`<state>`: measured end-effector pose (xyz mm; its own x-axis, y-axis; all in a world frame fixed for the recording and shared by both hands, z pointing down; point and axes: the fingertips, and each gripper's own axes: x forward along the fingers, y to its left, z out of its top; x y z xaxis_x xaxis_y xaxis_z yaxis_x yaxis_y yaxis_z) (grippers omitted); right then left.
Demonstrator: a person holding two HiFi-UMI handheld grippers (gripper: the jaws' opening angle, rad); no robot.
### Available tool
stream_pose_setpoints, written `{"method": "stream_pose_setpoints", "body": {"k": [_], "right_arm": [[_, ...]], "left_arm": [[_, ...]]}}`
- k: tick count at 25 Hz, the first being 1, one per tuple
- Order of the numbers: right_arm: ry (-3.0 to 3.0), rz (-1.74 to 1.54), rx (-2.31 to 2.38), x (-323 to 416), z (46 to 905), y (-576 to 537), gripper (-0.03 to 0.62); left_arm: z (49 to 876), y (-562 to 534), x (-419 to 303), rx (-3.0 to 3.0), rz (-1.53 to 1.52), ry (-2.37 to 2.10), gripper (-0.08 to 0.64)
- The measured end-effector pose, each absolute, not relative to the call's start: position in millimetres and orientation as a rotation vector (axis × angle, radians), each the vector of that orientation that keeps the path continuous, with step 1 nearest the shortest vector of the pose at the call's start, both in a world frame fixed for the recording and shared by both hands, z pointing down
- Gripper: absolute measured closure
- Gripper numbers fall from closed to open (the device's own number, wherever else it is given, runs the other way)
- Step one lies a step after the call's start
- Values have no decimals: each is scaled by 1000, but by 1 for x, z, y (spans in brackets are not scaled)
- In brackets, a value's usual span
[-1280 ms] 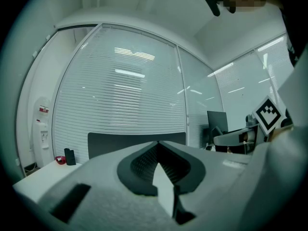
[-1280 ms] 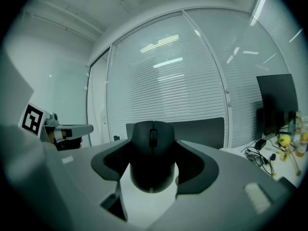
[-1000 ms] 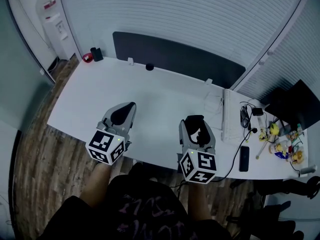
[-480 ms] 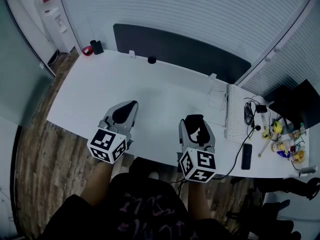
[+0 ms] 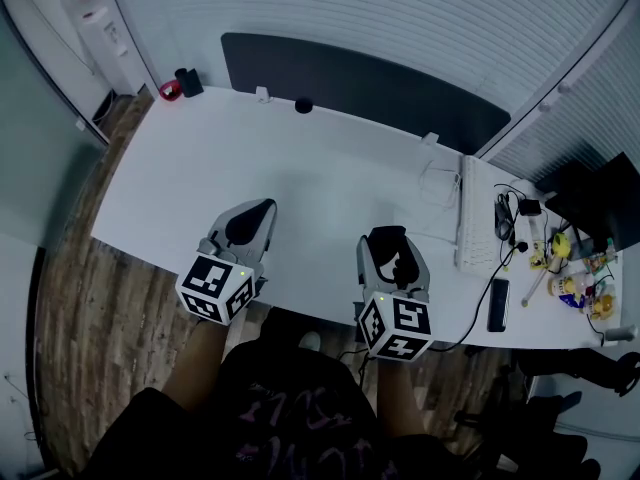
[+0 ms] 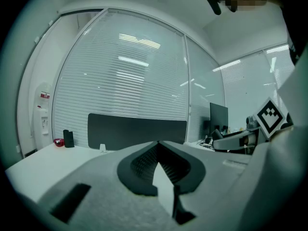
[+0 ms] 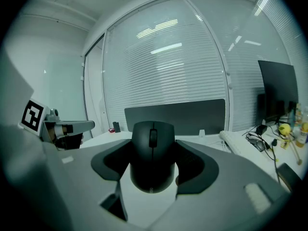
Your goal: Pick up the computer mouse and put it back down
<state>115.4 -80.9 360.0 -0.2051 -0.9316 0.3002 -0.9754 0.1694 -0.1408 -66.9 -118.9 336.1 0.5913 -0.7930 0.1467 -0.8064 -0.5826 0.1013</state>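
My right gripper point(image 5: 392, 240) clamps the black computer mouse point(image 7: 153, 155) between its jaws, its long axis running along them, over the near edge of the white desk point(image 5: 300, 168), so I judge the set-down lies straight below; my left gripper point(image 6: 158, 146) is pinched together and empty.

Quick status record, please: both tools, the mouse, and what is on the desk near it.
right tool: shut on the black plastic computer mouse, jaws pressing its two sides
mouse: scroll wheel up, above the near part of the white desk; cannot tell whether it touches the desk
left tool: shut, tips together, nothing between them
desk, right end: white keyboard, apart from the mouse
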Motion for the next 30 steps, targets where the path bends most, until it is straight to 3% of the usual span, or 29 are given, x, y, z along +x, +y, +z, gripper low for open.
{"method": "stream_pose_setpoints", "body": {"k": [30], "right_arm": [[-2170,664,1786,94,448,-92,299]], "left_arm": [[412,-137,-78,2543,253,-1271,563]]}}
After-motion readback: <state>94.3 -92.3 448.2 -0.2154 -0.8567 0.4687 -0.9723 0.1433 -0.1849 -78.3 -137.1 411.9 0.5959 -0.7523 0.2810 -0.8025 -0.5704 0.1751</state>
